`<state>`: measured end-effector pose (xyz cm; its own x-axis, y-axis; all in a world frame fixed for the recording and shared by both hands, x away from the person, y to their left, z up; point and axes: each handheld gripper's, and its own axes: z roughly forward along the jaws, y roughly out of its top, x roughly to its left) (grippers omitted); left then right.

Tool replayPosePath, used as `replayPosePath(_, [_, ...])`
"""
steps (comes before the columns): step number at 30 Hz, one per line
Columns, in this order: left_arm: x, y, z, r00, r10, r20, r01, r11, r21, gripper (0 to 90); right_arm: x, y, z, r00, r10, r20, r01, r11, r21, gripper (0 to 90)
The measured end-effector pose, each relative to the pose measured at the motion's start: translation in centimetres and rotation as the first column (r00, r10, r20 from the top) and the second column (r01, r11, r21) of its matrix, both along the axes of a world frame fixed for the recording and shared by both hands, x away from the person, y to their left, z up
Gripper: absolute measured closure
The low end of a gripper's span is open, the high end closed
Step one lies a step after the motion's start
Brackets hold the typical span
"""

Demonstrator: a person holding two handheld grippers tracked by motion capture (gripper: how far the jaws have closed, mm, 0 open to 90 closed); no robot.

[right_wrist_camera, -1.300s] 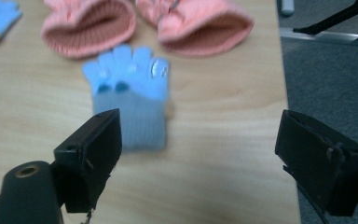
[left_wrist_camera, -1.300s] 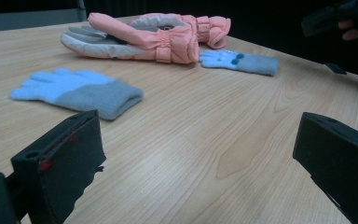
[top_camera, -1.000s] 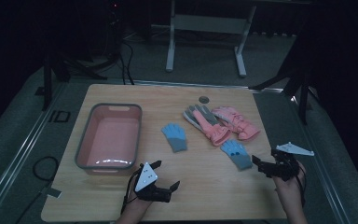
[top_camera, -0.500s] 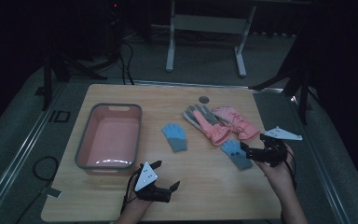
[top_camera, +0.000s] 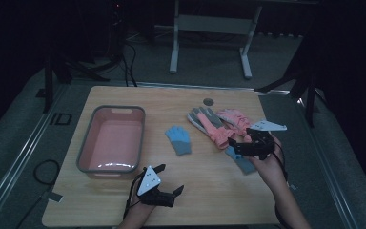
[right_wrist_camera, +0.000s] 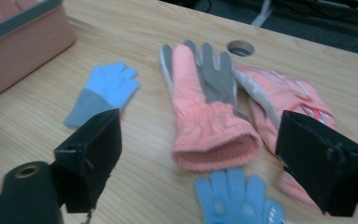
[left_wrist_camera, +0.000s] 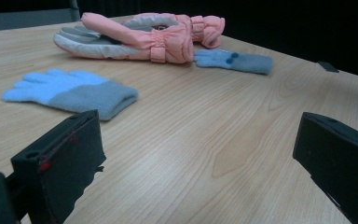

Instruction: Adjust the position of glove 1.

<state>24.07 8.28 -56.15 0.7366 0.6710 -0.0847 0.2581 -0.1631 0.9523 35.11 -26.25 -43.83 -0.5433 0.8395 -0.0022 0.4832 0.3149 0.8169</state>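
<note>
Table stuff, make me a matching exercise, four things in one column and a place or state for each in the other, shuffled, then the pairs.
Column one:
1. pink tub
2. blue glove with grey cuff
3. left tool
4. right tool

Column two:
A. open, held above the second blue glove, by the pink ski gloves
B. lies alone mid-table, between the tub and the ski gloves
C. open, low at the table's near edge
D. stands at the table's left side

Pairs: 1-D, 2-B, 3-C, 4-A
</note>
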Motion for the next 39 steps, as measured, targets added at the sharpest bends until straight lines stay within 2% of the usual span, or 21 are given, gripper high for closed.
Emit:
replayPosePath(1, [0.0, 0.0, 0.0, 1.0, 0.0, 0.0, 0.0, 1.0, 0.0, 1.9, 0.0, 0.0, 0.0, 1.0, 0.0, 0.0, 0.0, 1.0, 0.0, 15.0])
replayPosePath(3, [0.0, 0.0, 0.0, 1.0, -0.001, -0.001, 0.001, 1.0, 0.0, 1.9, 0.4, 0.9, 0.1, 0.9994, 0.034, 0.011, -0.034, 0.999, -0.004, 21.5])
replayPosePath(6, [0.0, 0.0, 0.0, 1.0, -0.002, -0.002, 0.002, 1.0, -0.003, 1.8, 0.8, 1.8, -0.1, 0.9982, 0.059, 0.008, -0.059, 0.998, -0.009, 26.2])
replayPosePath(12, [0.1, 0.2, 0.0, 0.9999, -0.003, -0.011, 0.003, 0.9999, -0.015, 1.8, 1.4, 3.5, -0.6, 0.9954, 0.096, -0.006, -0.096, 0.995, -0.013, 27.4])
replayPosePath(14, [0.1, 0.1, 0.0, 1.0, -0.005, -0.009, 0.004, 0.9999, -0.013, 1.9, 1.9, 4.6, -0.9, 0.992, 0.125, -0.019, -0.125, 0.992, -0.015, 27.3])
replayPosePath(21, [0.1, 0.1, 0.0, 0.9999, -0.01, -0.01, 0.01, 0.9999, -0.008, 1.8, 3.0, 6.8, -1.7, 0.9839, 0.17, -0.054, -0.171, 0.985, -0.017, 27.0])
replayPosePath(23, [0.0, 0.0, 0.0, 0.9999, -0.012, -0.007, 0.012, 0.9999, -0.005, 1.8, 3.6, 7.9, -2.2, 0.981, 0.185, -0.058, -0.187, 0.982, -0.033, 30.0])
replayPosePath(25, [0.0, 0.0, 0.0, 0.9999, -0.013, -0.007, 0.013, 0.9999, -0.004, 1.8, 3.8, 8.1, -2.3, 0.98, 0.191, -0.058, -0.193, 0.98, -0.038, 31.1])
replayPosePath(27, [0.0, 0.0, 0.0, 0.9999, -0.014, -0.007, 0.014, 0.9999, -0.005, 1.9, 4.5, 9.1, -2.8, 0.9748, 0.215, -0.06, -0.217, 0.975, -0.041, 33.6])
replayPosePath(31, [0.1, 0.1, 0.0, 0.9999, -0.014, -0.009, 0.014, 0.9999, -0.008, 1.8, 5.0, 9.7, -3.1, 0.9737, 0.219, -0.063, -0.222, 0.974, -0.048, 36.1])
replayPosePath(32, [0.1, 0.1, 0.0, 0.9999, -0.014, -0.009, 0.014, 0.9999, -0.008, 1.8, 5.8, 10.6, -3.8, 0.9686, 0.235, -0.082, -0.239, 0.97, -0.046, 44.7])
replayPosePath(33, [0.0, 0.1, 0.0, 0.9999, -0.015, -0.008, 0.015, 0.9999, -0.008, 1.8, 5.8, 10.6, -3.8, 0.9686, 0.235, -0.082, -0.239, 0.97, -0.046, 44.7])
replayPosePath(35, [0.0, 0.1, 0.0, 0.9998, -0.017, -0.006, 0.017, 0.9999, -0.004, 1.9, 6.7, 11.3, -4.6, 0.9617, 0.249, -0.114, -0.255, 0.966, -0.036, 53.4])
replayPosePath(37, [0.0, 0.1, 0.0, 0.9999, -0.017, -0.004, 0.017, 0.9999, -0.003, 1.9, 6.7, 11.3, -4.6, 0.9617, 0.249, -0.114, -0.255, 0.966, -0.036, 53.4])
replayPosePath(39, [0.0, 0.1, 0.0, 0.9998, -0.018, -0.004, 0.018, 0.9998, -0.003, 1.9, 7.3, 12.2, -5.4, 0.9518, 0.274, -0.139, -0.282, 0.959, -0.04, 57.8])
